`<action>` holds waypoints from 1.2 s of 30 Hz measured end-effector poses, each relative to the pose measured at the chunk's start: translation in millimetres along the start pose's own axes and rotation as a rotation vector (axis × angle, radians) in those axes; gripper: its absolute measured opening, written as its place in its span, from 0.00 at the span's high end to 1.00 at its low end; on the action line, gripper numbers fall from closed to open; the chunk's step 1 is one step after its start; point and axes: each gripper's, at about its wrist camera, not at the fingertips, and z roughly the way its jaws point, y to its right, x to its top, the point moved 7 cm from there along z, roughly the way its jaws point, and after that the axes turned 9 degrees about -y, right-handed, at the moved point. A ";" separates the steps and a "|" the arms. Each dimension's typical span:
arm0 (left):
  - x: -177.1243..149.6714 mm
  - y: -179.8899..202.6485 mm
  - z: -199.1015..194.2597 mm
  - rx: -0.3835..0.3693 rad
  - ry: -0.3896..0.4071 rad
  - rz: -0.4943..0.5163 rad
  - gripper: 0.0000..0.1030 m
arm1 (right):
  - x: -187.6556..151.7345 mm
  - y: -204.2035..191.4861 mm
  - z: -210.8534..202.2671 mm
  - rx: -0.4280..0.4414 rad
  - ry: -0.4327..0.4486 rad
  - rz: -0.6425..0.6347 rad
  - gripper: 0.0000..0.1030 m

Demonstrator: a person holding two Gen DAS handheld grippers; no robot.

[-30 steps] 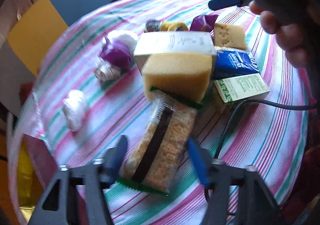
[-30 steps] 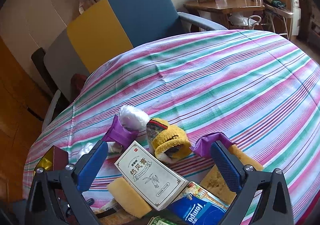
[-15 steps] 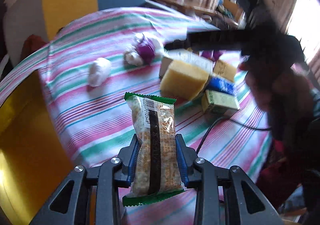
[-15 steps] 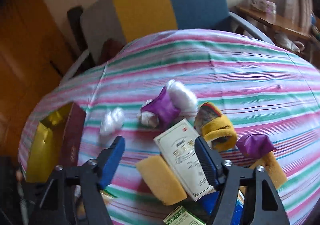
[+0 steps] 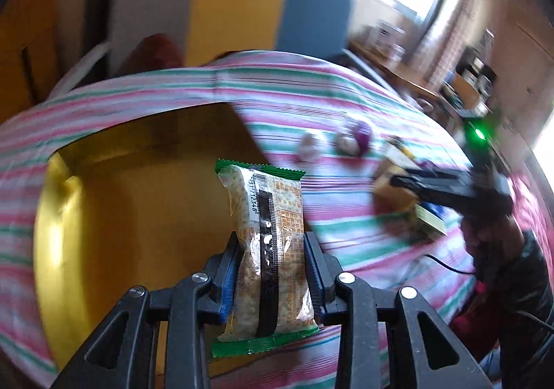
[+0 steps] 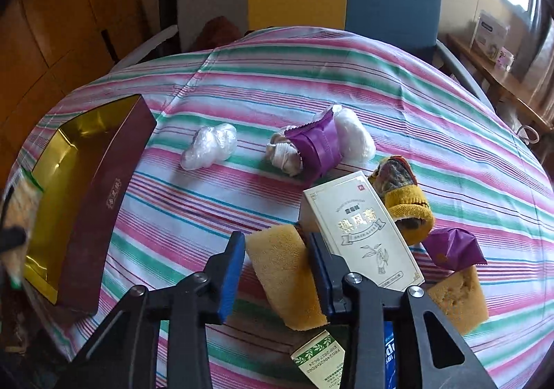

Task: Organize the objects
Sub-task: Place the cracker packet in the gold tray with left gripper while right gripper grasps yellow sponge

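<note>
Snack bar (image 5: 268, 243) in its green-edged wrapper sits pinched crosswise in the left gripper (image 5: 271, 271), jaws pressed on both long sides, held over the gold-lined box (image 5: 104, 215) at the left end of the striped table (image 5: 311, 105). To place it well, the hand should carry it fully inside the box walls, lower it until the wrapper lies near the gold floor, then release, so it lands flat along one side and leaves room for more items.

Further right, the right gripper (image 6: 275, 271) has just been closing around the yellow sponge (image 6: 282, 278), which lies between its jaws, touching the cream carton (image 6: 360, 233). The right pad meets the sponge; whether the left one presses yet is unclear. The sponge probably compresses easily, so a firm, centred squeeze and a straight lift should keep the carton and the green-printed box (image 6: 318, 357) beneath from shifting.
</note>
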 end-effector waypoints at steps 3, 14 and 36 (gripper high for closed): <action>-3.8 -34.0 -3.9 0.032 0.008 -0.076 0.67 | -2.0 -6.1 0.3 0.020 -0.009 -0.026 0.60; 2.2 -101.4 -0.3 0.119 0.013 -0.196 0.67 | -6.2 3.6 14.8 -0.101 -0.052 -0.042 0.71; 48.5 -192.3 35.9 0.320 -0.029 -0.296 0.60 | 2.4 -3.2 14.5 -0.060 0.000 -0.059 0.73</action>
